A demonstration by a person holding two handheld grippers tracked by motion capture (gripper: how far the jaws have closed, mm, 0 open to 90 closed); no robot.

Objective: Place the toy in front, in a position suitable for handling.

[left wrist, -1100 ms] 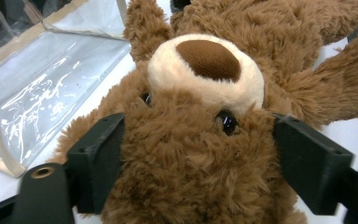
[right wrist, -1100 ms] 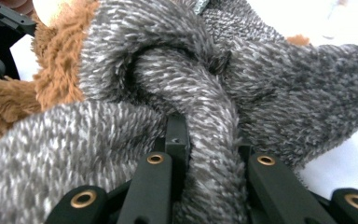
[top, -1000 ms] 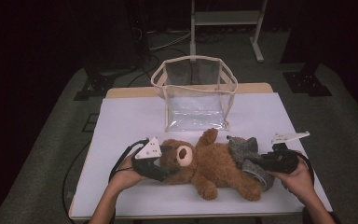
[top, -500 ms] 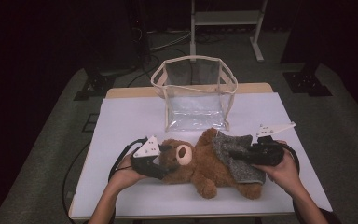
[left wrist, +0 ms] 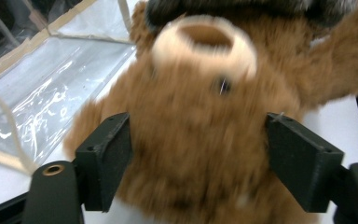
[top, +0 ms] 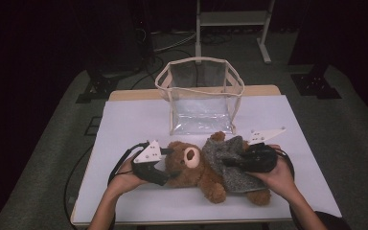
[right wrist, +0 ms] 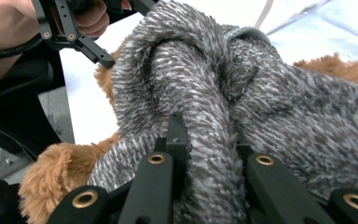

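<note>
Work in hand: dressing the teddy bear (top: 196, 170) in the grey knitted sweater (top: 230, 160), as far as I can judge.
Bear: lies on its back on the white worktop (top: 134, 120), toward 6 o'clock of it, head toward 9 o'clock, legs toward 4 o'clock.
Left hand-held gripper (top: 165, 175): jaws stand apart on either side of the bear's head, touching the fur, steadying more than squeezing.
Right hand-held gripper (right wrist: 205, 154): jaws clamped on a bunched fold of the sweater, which rises in a hump over the bear's body.
Done so far: sweater is draped across the bear's belly and legs; one paw sticks out at its 12 o'clock edge.
Left to do: neck opening looks not yet over the head; whether any arm is in a sleeve I cannot tell.
Clear bag (top: 199, 96): stands open at 12 o'clock of the bear, apart from it.
</note>
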